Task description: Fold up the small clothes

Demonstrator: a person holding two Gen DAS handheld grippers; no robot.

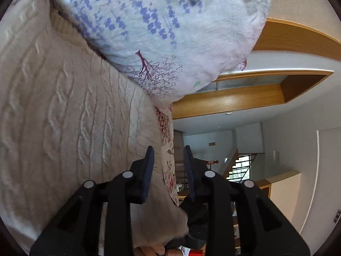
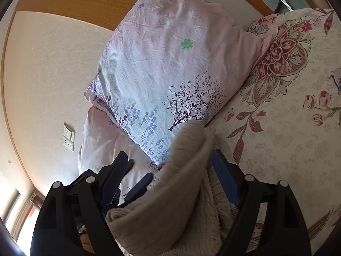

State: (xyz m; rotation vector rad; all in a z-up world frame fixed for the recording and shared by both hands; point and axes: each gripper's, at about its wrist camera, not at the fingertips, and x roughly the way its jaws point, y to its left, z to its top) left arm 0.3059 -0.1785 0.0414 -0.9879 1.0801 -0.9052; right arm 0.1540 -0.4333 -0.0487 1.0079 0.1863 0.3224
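A cream cable-knit sweater (image 1: 64,117) lies spread on the flowered bedsheet and fills the left of the left wrist view. My left gripper (image 1: 168,149) is open, its fingers apart over the sweater's edge, with a fold of cream knit (image 1: 157,217) bunched low between them. In the right wrist view a thick fold of the same cream sweater (image 2: 174,187) sits between the fingers of my right gripper (image 2: 172,155). The jaws stand wide apart around the cloth. A second dark gripper finger (image 2: 119,170) shows at the left.
A pink and white pillow (image 2: 170,64) with purple flowers and a tree print leans on the bed just beyond the sweater, also in the left wrist view (image 1: 159,32). The flowered bedsheet (image 2: 287,117) stretches right. A wooden headboard (image 2: 74,0) and a wall socket (image 2: 68,136) are behind.
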